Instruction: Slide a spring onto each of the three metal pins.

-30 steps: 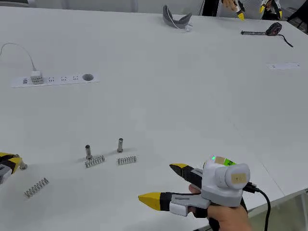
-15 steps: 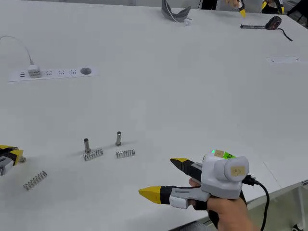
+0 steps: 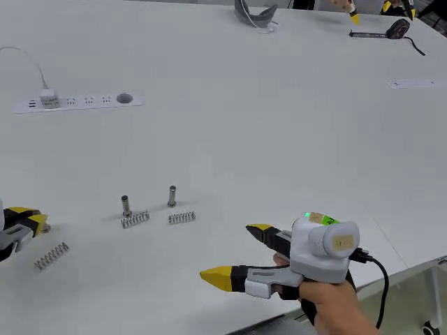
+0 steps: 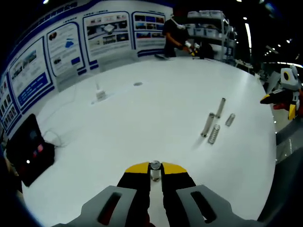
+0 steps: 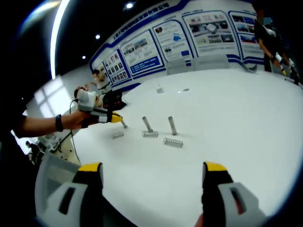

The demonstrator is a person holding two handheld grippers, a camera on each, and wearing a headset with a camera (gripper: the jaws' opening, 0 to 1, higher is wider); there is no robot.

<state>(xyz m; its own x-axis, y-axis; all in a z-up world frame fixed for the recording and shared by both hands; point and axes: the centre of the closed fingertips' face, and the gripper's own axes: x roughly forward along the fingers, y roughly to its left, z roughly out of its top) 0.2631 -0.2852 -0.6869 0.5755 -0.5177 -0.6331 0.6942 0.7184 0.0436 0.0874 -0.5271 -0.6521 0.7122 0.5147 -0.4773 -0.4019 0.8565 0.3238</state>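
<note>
1. Two short steel pins stand upright on the smooth white table (image 3: pixel 293 125) in the head view: the left standing pin (image 3: pixel 126 204) and the right standing pin (image 3: pixel 172 195), both cylindrical with a wider cap. A coiled wire spring lies flat just near of each, the middle spring (image 3: pixel 135 220) and the right spring (image 3: pixel 181 218). A lone spring (image 3: pixel 52 255) lies well apart, to the near left. At the left edge the left gripper (image 3: pixel 35 223) has yellow tips. The right gripper (image 3: pixel 236 252), white plastic with black jaws and yellow tips, hovers at the near right with its jaws spread wide. A long white power strip (image 3: pixel 77 102) lies far left.

2. In the left gripper view the left gripper (image 4: pixel 155 168) has its yellow-tipped jaws pressed on the held pin (image 4: pixel 155 171), whose round metal cap shows between them. Both standing pins and two springs lie beyond, to the right.

3. In the right gripper view the right gripper (image 5: pixel 153 170) shows blunt yellow tips far apart, gripping nothing. Beyond them are the left standing pin (image 5: pixel 147 124), the right standing pin (image 5: pixel 173 125) and all three springs, lying flat.
</note>
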